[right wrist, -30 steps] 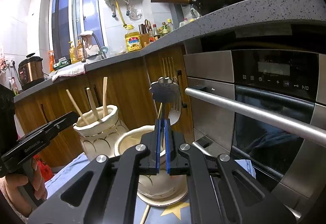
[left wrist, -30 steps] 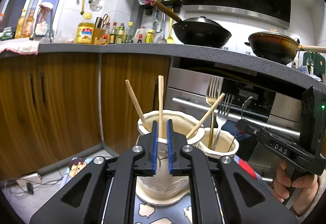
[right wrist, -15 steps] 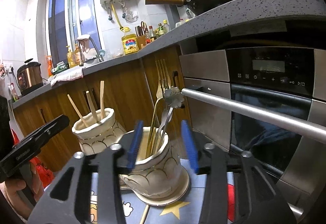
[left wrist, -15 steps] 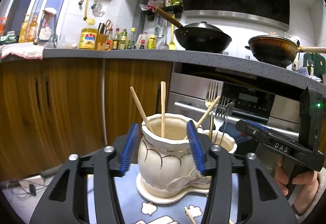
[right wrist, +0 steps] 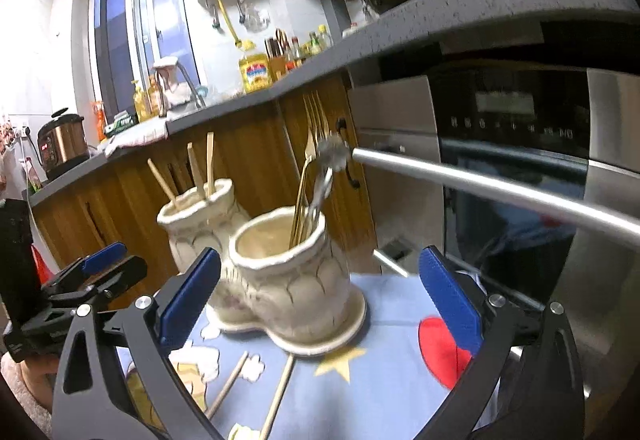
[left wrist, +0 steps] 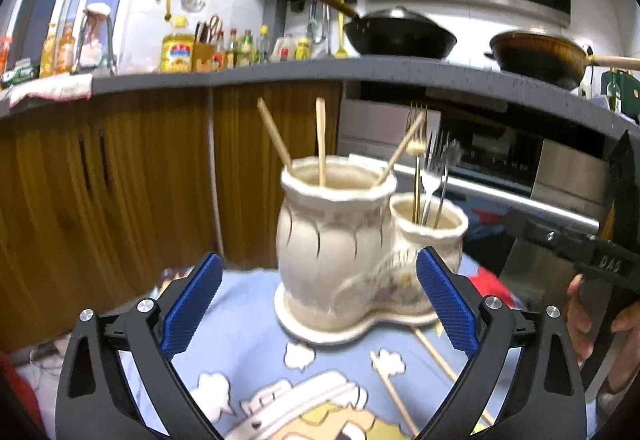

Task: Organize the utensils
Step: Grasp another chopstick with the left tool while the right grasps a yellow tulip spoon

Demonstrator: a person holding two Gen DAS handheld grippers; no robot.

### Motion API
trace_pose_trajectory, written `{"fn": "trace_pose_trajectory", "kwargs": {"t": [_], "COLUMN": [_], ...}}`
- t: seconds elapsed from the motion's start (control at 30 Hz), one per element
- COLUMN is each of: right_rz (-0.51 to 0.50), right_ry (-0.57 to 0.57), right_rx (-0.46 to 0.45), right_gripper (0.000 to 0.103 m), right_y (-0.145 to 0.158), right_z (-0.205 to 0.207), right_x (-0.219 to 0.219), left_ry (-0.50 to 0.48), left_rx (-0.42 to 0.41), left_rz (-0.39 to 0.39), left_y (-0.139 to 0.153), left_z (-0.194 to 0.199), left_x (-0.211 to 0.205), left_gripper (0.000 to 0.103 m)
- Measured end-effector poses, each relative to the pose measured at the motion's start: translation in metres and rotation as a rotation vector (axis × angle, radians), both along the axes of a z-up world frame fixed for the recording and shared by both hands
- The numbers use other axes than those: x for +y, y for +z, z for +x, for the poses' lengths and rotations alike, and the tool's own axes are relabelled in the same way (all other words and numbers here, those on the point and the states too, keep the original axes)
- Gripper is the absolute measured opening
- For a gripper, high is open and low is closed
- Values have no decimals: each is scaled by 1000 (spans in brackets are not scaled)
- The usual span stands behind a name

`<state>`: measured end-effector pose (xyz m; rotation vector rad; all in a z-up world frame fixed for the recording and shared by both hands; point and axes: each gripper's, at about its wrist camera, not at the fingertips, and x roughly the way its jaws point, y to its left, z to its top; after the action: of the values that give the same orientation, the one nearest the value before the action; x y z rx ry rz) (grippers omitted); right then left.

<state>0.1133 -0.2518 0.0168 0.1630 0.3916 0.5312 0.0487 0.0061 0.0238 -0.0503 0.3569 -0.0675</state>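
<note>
Kitchen cupboards and an oven stand behind a blue cartoon cloth. On the cloth sits a white double pot. Its bigger cup holds three chopsticks. Its smaller cup holds forks. More chopsticks lie on the cloth just in front of the pot. The left gripper and right gripper are both opening wide near the pot, pinching nothing.

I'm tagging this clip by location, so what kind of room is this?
A home kitchen, most likely: a black wok sits on the grey countertop, a built-in oven is set below it, and oil and sauce bottles line the wall.
</note>
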Motion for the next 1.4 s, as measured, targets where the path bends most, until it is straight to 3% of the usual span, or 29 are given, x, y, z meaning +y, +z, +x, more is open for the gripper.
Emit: {"fn": "trace_pose_trajectory", "kwargs": {"t": [0.17,0.37,0.53,0.87,1.17,1.27,1.37,1.4], "right_rz": [-51,-115,-162,-262,-316,-302,-272,-268], "right_ry": [11,44,66,112,108,85,80,82], "right_rx": [62,116,141,178,210,226,258,262], "right_gripper": [98,98,98,98,98,98,98,98], "right_y": [-13,-25,-31,-45,-61,-64,-67,-67], "right_z": [-10,-26,-41,-66,-74,-70,-64,-64], "right_x": [2,10,16,31,23,15,8,7], "left_ry": [-11,0,7,9,-17,-45,-66,-78], "left_rx": [83,125,162,251,322,349,380,396], "left_rz": [-29,-32,-88,-117,-44,20,85,87], "left_y": [-16,-28,-33,-49,-55,-57,-60,-61], "left_z": [-9,-23,-28,-35,-29,-26,-22,-20], "left_x": [2,2,10,12,-7,-23,-40,-44], "left_gripper": [97,98,98,98,98,98,94,87]}}
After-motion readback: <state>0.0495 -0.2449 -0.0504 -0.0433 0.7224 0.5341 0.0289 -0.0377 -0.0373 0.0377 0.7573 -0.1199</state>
